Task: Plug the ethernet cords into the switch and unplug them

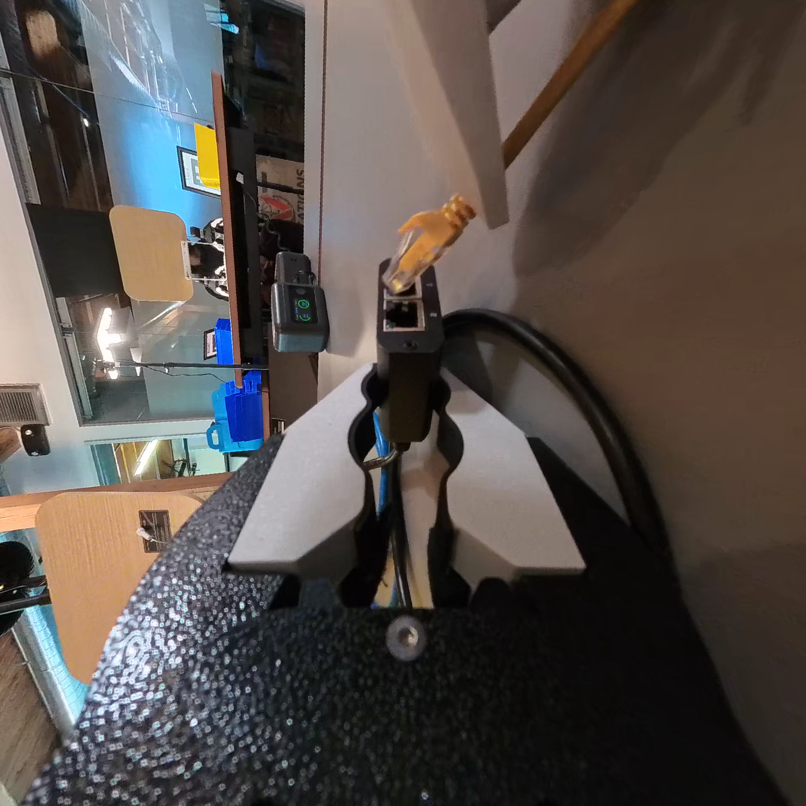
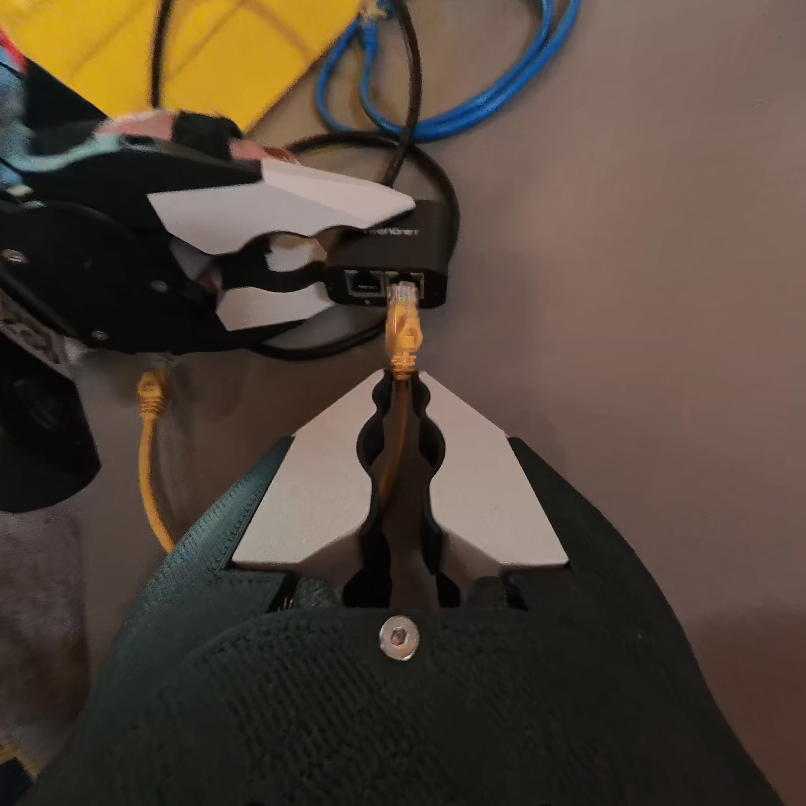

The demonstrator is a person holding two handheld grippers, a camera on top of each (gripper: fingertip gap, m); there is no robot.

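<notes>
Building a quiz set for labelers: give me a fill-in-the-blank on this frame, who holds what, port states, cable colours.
1. The left tool is shut on the black ____.
2. The right tool grips the ____ ethernet cord just behind its plug.
3. On the switch, the port beside the plug's port holds ____ plug.
4. A coiled ____ cable lies on the table behind the switch.

Missing words: switch; yellow; no; blue
</notes>
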